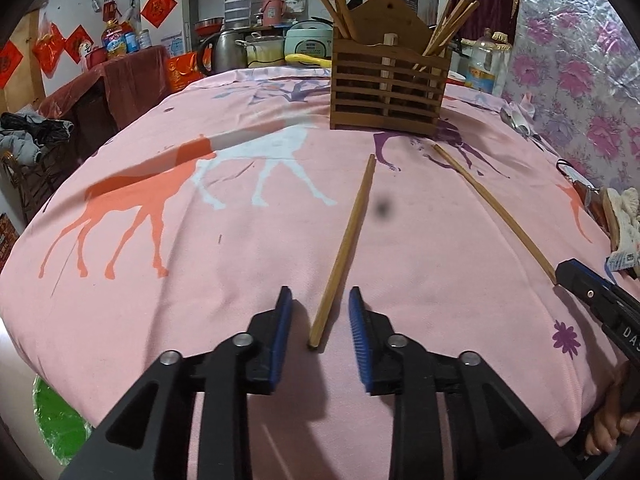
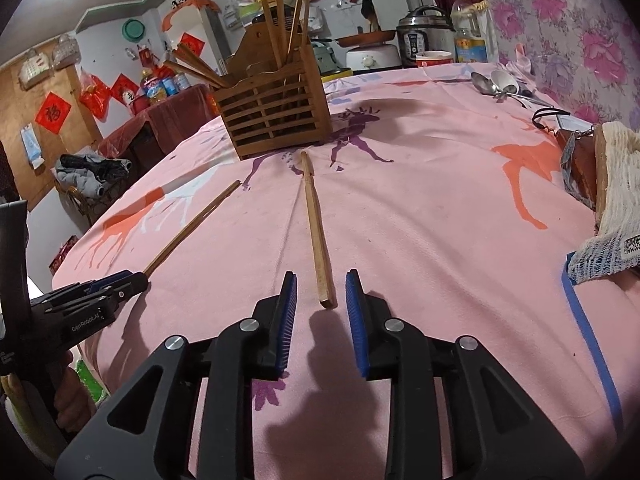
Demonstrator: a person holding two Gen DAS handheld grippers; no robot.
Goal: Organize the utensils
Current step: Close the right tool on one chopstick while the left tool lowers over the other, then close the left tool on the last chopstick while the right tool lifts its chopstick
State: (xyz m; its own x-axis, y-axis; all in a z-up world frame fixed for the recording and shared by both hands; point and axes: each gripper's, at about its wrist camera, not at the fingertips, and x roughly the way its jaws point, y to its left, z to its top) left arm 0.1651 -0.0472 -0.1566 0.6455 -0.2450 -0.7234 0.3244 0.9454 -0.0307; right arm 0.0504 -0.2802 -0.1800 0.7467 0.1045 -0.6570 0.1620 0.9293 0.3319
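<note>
Pink deer-print tablecloth (image 1: 240, 240); steel kettle (image 1: 224, 50); pale green rice cooker (image 1: 310, 40); dark pressure cooker (image 2: 424, 38); oil bottle (image 2: 470, 36); red paper wall decorations (image 1: 158, 8); floral wall covering (image 2: 580, 40).

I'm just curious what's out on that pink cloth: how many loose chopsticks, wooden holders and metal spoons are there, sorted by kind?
Loose chopsticks: 2, one in front of the left gripper, one in front of the right gripper.
Wooden holder: 1.
Metal spoons: 2, by the far edge.
Total: 5.
</note>
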